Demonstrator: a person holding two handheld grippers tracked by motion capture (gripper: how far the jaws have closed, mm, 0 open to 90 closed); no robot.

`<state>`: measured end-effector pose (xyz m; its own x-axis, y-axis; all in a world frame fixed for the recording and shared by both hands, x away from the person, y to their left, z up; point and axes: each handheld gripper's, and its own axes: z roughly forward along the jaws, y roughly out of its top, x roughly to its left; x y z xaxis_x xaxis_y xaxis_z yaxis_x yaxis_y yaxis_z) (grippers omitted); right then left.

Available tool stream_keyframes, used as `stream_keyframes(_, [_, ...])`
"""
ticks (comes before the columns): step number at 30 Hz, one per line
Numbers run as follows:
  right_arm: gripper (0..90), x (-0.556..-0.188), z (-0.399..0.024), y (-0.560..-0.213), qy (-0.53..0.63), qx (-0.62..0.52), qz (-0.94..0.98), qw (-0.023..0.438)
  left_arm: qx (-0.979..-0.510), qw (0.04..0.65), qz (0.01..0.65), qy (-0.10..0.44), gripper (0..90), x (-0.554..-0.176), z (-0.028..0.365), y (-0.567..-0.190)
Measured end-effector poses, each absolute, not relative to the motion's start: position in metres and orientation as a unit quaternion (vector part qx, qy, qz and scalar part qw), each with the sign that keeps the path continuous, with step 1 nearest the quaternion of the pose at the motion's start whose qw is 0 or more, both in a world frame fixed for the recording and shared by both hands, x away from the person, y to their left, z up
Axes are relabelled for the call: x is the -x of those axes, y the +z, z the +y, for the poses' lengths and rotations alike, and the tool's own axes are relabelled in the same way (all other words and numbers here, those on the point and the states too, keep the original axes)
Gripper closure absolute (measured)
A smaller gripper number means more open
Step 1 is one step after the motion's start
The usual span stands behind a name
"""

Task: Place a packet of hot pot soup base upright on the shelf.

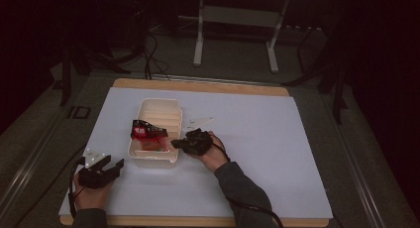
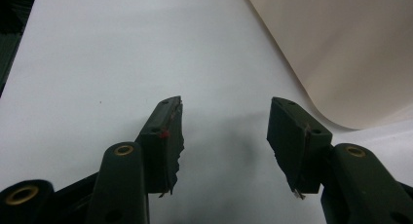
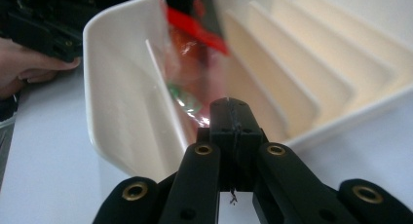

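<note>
Right gripper [image 3: 229, 118] on crinkly red-and-clear packet [image 3: 190, 53]

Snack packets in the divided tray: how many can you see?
1: a red-and-black packet stands in the cream tray at its near end, its edge pinched by the right gripper. Others may be hidden behind the dividers.

The surface [image 1: 257, 139] lies bare across the right half and lower middle of the high view. The ribbed tray [image 1: 157, 114] and packet [image 1: 148, 134] block centre-left passage.
</note>
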<state>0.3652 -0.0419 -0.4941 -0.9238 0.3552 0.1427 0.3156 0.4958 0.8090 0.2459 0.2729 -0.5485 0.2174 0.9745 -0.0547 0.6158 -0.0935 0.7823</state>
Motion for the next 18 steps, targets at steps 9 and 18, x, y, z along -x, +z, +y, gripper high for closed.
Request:
stream_keyframes(9, [90.0, -0.366, -0.066, -0.481, 0.478, -0.209, 0.852, 0.038, -0.695, 0.353, 0.573, 0.253, 47.3, -0.246, 0.273, -0.549])
stream_keyframes(18, [89.3, -0.367, -0.083, -0.485, 0.468, -0.244, 0.848, 0.046, -0.695, 0.352, 0.573, 0.254, 47.2, -0.246, 0.273, -0.549])
